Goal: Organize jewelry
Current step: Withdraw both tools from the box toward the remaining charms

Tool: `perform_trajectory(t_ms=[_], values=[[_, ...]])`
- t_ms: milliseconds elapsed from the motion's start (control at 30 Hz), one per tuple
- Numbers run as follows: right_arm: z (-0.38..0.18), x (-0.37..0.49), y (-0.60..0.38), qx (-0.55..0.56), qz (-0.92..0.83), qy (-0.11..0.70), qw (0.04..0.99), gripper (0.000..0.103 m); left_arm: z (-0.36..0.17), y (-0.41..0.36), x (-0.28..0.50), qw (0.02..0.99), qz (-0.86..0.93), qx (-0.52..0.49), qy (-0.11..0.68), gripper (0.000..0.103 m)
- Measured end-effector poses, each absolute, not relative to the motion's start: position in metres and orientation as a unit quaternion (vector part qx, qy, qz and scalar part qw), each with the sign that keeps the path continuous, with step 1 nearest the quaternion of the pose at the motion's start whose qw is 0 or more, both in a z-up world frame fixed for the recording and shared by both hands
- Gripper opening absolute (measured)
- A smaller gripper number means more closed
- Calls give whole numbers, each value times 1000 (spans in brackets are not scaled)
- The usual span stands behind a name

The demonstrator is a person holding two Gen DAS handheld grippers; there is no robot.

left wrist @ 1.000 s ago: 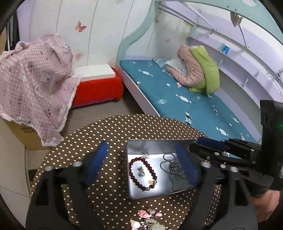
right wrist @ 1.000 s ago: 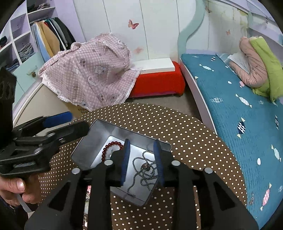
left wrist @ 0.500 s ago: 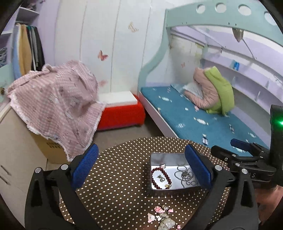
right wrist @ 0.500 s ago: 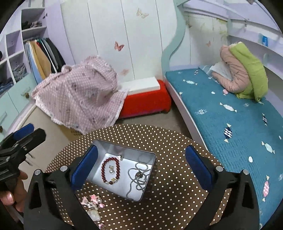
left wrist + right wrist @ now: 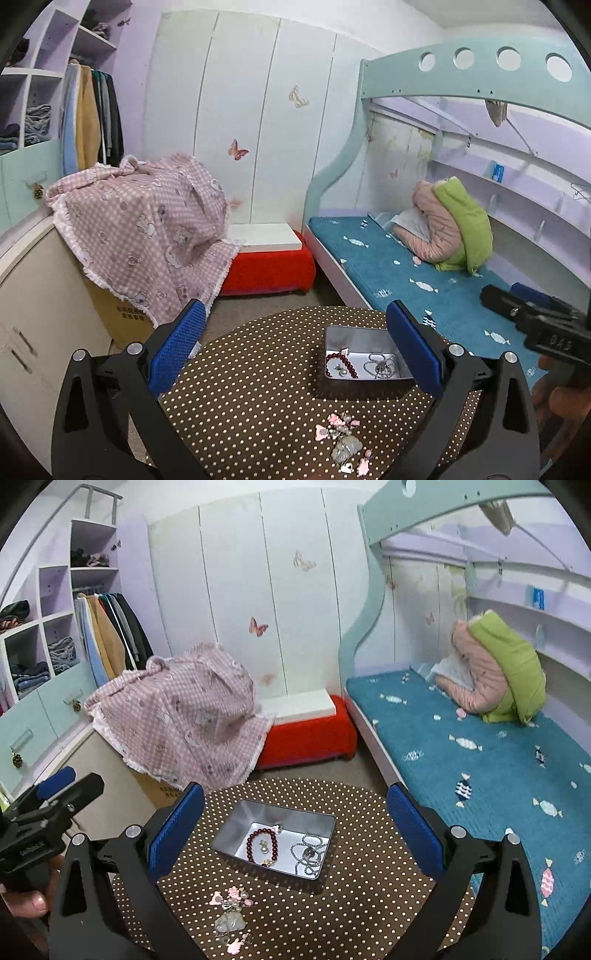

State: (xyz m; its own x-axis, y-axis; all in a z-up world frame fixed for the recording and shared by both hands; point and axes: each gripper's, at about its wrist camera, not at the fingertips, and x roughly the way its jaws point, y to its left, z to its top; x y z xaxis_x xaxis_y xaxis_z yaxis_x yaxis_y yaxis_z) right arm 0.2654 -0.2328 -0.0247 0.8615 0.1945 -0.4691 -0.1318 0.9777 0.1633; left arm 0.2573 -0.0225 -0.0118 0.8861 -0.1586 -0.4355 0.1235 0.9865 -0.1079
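A grey metal tin [image 5: 354, 386] [image 5: 240, 821] stands on a round brown polka-dot table [image 5: 251, 391] [image 5: 362, 890]. In it lie a dark red bead bracelet [image 5: 341, 361] [image 5: 252, 843], a small pearl earring [image 5: 263, 847] and a silver chain necklace [image 5: 380, 369] [image 5: 308, 853]. A pink and clear charm piece [image 5: 341, 439] [image 5: 231, 912] lies on the table in front of the tin. My left gripper [image 5: 295, 354] and my right gripper [image 5: 295, 830] are both wide open, empty, and held high above the table.
A bed with a teal mattress [image 5: 480, 753] runs along the right. A red bench [image 5: 269, 266], a box under a pink checked cloth [image 5: 147, 229] and a wardrobe [image 5: 55, 657] stand behind the table. The other gripper shows at each view's edge [image 5: 535, 325] [image 5: 48, 805].
Both grippers have pulled up and back from the tin. The right gripper's jaws, narrow over the necklace a second ago, have opened wide. The jewelry stays in the tin.
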Motion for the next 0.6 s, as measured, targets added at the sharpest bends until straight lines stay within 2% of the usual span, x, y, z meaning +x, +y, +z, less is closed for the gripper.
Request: perform_trajectory(t_ms=[600], values=[[-2,201,-221,55,65,194,977,95,-13,-1,200,974,-53,-46,215,98]])
